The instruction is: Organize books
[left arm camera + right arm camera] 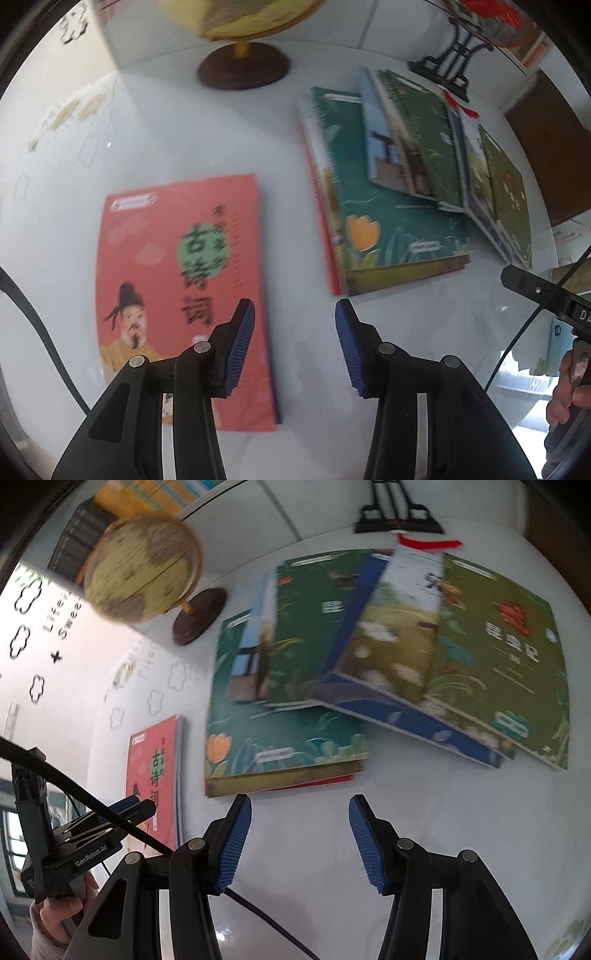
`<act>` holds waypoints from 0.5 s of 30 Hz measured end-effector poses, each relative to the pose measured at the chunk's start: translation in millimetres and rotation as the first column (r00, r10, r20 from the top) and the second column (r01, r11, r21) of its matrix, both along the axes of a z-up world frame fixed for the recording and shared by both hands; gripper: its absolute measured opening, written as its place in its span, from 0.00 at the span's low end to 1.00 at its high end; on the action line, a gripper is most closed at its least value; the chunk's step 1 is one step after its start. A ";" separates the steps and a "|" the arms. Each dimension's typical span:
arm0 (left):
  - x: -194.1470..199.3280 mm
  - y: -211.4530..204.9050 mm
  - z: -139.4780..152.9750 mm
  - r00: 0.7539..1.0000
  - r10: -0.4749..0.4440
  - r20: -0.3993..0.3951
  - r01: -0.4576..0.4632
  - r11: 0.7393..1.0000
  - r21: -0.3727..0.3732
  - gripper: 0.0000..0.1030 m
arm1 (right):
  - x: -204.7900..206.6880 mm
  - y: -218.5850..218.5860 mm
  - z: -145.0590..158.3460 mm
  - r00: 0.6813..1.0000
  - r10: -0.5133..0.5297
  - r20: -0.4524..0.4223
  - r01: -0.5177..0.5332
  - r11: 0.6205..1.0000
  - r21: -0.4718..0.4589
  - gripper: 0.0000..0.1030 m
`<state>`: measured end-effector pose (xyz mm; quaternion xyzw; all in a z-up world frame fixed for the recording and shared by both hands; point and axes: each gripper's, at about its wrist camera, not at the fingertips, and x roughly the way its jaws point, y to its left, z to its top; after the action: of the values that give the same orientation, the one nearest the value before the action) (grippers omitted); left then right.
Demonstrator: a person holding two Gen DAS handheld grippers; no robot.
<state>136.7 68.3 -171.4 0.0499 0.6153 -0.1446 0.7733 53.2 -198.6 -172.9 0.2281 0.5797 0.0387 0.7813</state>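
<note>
Left wrist view: left claw [295,347] points steeply down w/ jaws apart and empty, over the white glossy counter [166,140] beside the red softcover poetry book [177,280], prob. set apart as a stack start. Right wrist view: right claw [301,843] gapes empty before the fanned green and blue picture books [369,657], likely still unsorted; teal tulip-cover book [280,738] nearest.

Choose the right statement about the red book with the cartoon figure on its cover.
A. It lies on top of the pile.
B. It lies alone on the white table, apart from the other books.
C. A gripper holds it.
B: the red book lies flat on the white table, with bare surface between it and the fanned pile of books.
</note>
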 end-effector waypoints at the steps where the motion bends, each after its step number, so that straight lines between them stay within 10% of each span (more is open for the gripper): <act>1: 1.8 -9.1 1.8 1.000 -0.014 0.003 0.014 1.000 0.005 0.41 | -0.7 -7.7 -1.0 1.000 -0.013 -0.002 0.013 1.000 0.009 0.52; 15: 5.5 -133.4 4.9 0.977 -0.213 0.001 0.212 0.975 0.060 0.41 | -11.5 -108.5 -23.5 0.988 -0.152 -0.011 0.153 0.985 0.075 0.52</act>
<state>142.2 -65.1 -166.5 0.1388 0.6078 -0.2080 0.7537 41.7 -307.1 -196.4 0.3015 0.5607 0.0002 0.7712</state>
